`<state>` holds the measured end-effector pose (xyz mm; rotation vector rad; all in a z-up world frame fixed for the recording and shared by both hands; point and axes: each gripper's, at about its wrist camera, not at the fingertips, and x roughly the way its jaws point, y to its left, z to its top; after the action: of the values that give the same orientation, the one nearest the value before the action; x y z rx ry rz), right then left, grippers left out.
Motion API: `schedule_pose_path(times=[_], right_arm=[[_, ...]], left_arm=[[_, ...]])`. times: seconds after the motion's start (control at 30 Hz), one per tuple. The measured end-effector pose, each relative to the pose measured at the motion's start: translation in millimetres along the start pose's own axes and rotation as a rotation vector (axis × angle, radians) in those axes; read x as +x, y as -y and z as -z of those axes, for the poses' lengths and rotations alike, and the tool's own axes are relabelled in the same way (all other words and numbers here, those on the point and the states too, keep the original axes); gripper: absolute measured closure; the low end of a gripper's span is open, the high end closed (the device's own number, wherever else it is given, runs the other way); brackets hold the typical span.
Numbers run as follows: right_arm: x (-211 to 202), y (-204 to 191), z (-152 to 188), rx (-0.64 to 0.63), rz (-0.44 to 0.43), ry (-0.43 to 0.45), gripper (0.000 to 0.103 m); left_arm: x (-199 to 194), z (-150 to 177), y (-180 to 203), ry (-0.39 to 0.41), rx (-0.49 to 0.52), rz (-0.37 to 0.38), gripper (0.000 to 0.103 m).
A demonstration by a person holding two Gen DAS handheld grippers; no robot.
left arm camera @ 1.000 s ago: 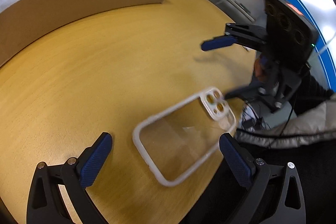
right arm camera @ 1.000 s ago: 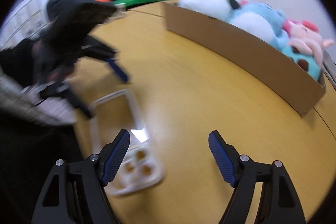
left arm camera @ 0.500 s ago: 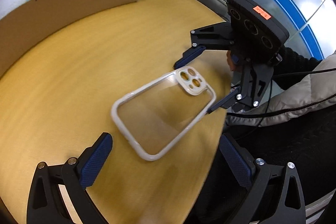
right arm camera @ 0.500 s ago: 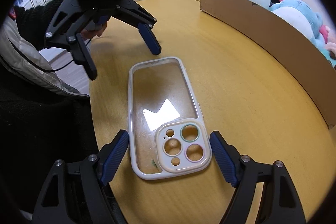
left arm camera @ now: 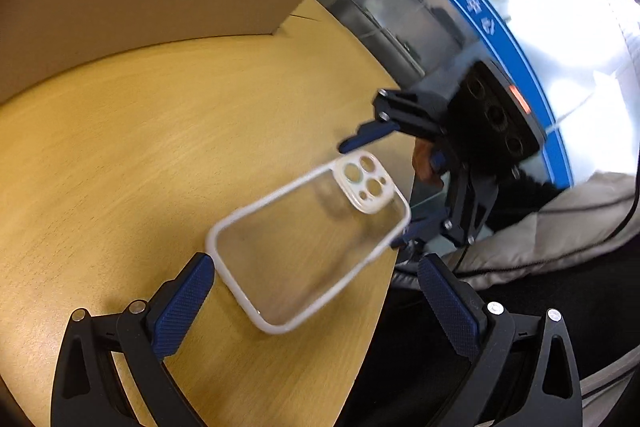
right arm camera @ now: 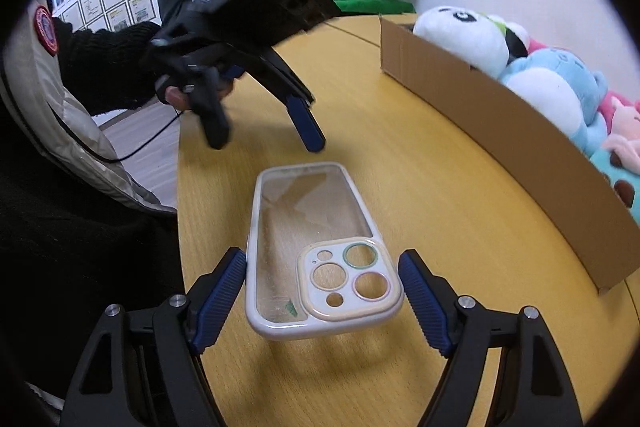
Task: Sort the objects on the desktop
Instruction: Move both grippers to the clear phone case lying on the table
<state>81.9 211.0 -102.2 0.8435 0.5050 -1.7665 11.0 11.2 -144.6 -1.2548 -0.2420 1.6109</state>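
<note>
Clear phone case [right arm camera: 320, 251] lies flat near the desk [right arm camera: 420, 187] edge; right gripper [right arm camera: 322, 301] straddles its camera end, jaws open for a side pinch; left gripper [left arm camera: 316, 301] open at the other end.

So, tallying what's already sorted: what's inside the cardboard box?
Plush toys show above the cardboard box wall: a panda, a blue one, a pink one. The wall hides anything lower inside.
</note>
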Motion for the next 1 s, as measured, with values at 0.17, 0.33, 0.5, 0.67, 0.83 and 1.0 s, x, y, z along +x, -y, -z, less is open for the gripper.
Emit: schedule_pose_path(times=[0.17,0.33,0.5,0.67,0.83,1.0], right_arm=[[-7.6,0.3,-1.3,0.043,-0.020,0.035,0.025],[-20.1,6.5,3.9,0.100,-0.029,0.071,0.025],[-19.3,8.3,1.5,0.110,-0.032,0.086,0.025],[-15.0,8.4,2.3,0.115,-0.036,0.078,0.025],[-10.7,9.1,4.5,0.124,-0.038,0.067,0.025],[-10.4,12.5,7.7,0.142,-0.051,0.064,0.026]], left_arm=[[-0.4,0.3,-13.4,0.005,-0.072,0.061,0.001],[-4.2,9.9,-23.7,0.007,-0.151,0.160,0.001],[-10.7,17.0,-34.3,0.062,-0.306,0.275,0.001],[3.6,18.5,-32.1,0.072,-0.415,0.403,0.033],[23.9,16.8,-18.8,0.035,-0.415,0.412,0.060],[7.9,19.5,-5.5,0.054,-0.359,0.347,0.018]])
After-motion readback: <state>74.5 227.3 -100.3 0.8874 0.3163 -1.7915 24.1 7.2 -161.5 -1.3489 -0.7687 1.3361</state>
